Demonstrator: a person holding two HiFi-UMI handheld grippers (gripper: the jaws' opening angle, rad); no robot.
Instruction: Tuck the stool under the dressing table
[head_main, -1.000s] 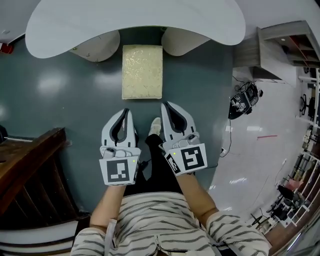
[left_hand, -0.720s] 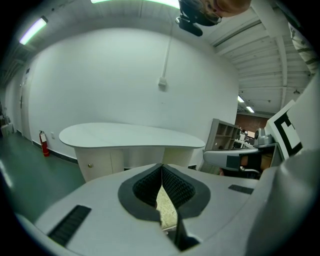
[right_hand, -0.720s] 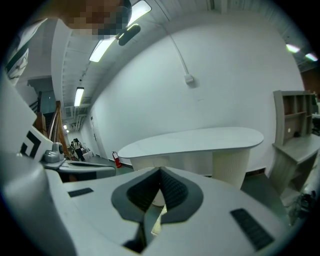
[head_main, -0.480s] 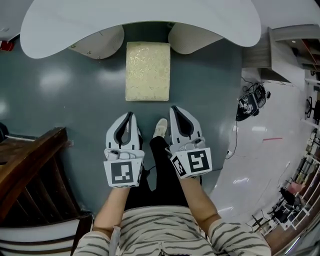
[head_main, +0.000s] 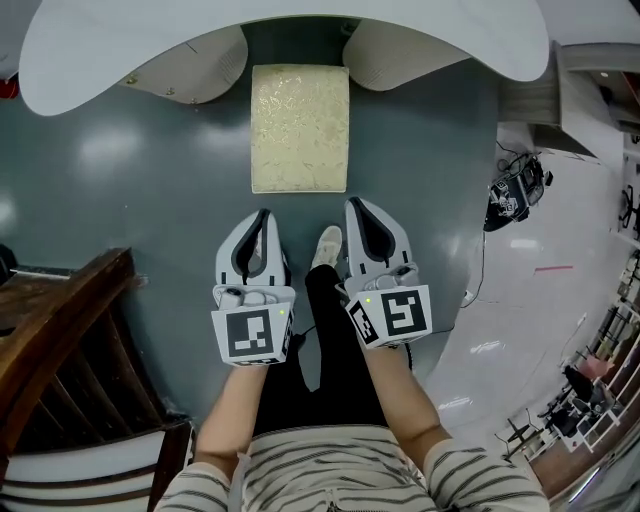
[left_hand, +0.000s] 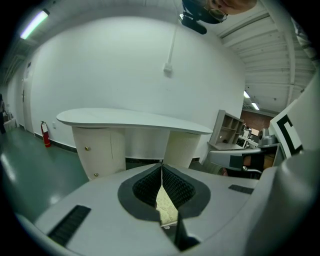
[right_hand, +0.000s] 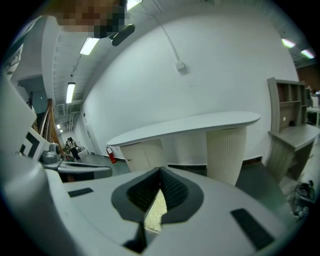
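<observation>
The stool (head_main: 299, 128) has a pale cream cushion and stands on the grey-green floor, its far end at the gap between the two pedestals of the white dressing table (head_main: 120, 45). My left gripper (head_main: 263, 214) and right gripper (head_main: 356, 204) hover side by side just short of the stool's near edge, both shut and empty. In the left gripper view the jaws (left_hand: 162, 168) meet, with the stool (left_hand: 166, 206) showing below them and the dressing table (left_hand: 130, 120) beyond. The right gripper view shows the same: jaws (right_hand: 160, 173) together, stool (right_hand: 156, 212) beneath, dressing table (right_hand: 195, 124) ahead.
A dark wooden piece of furniture (head_main: 60, 340) stands at the left. A black device with cables (head_main: 515, 195) lies on the floor at the right, near a grey shelf unit (head_main: 560, 85). A shoe (head_main: 324, 245) shows between the grippers. A red fire extinguisher (left_hand: 46, 134) stands by the far wall.
The view has drawn closer, so the stool and table look larger. Both grippers stay shut and keep about the same short distance from the stool's near edge.
</observation>
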